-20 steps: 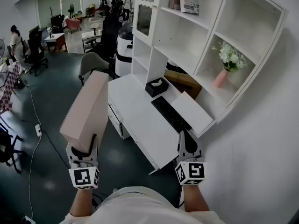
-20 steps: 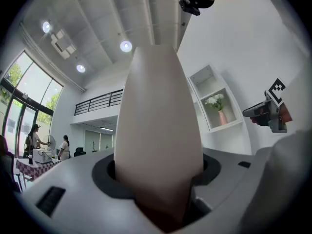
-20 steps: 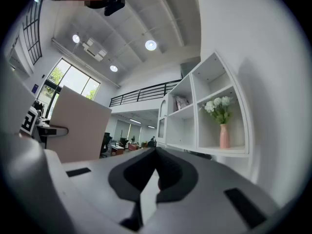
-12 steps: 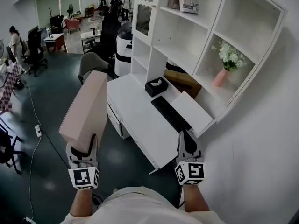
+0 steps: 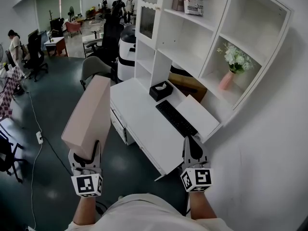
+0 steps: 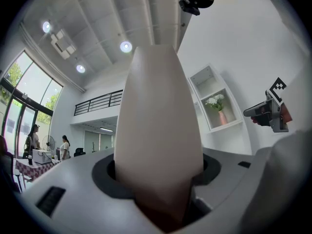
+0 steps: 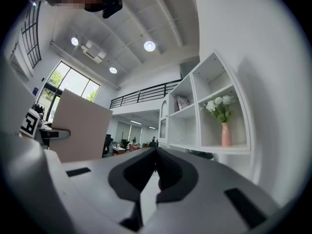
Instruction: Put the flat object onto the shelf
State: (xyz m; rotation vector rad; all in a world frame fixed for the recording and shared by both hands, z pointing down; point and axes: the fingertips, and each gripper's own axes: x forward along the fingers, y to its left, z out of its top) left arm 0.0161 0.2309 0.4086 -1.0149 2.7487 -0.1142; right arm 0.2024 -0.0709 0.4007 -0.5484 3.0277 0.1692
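— Is anything changing?
— Barely. The shelf (image 5: 185,59) is sitting well beyond the worktop (image 5: 139,117). The panel (image 5: 89,117) is staying raised, left of the worktop, with the left gripper (image 5: 84,152) clamping its lower end. The right gripper (image 5: 192,143) is hanging closed and empty. Placing looks not yet begun.

A black keyboard (image 5: 176,118) lies on the white desk (image 5: 139,121) near a black tissue box (image 5: 161,89).
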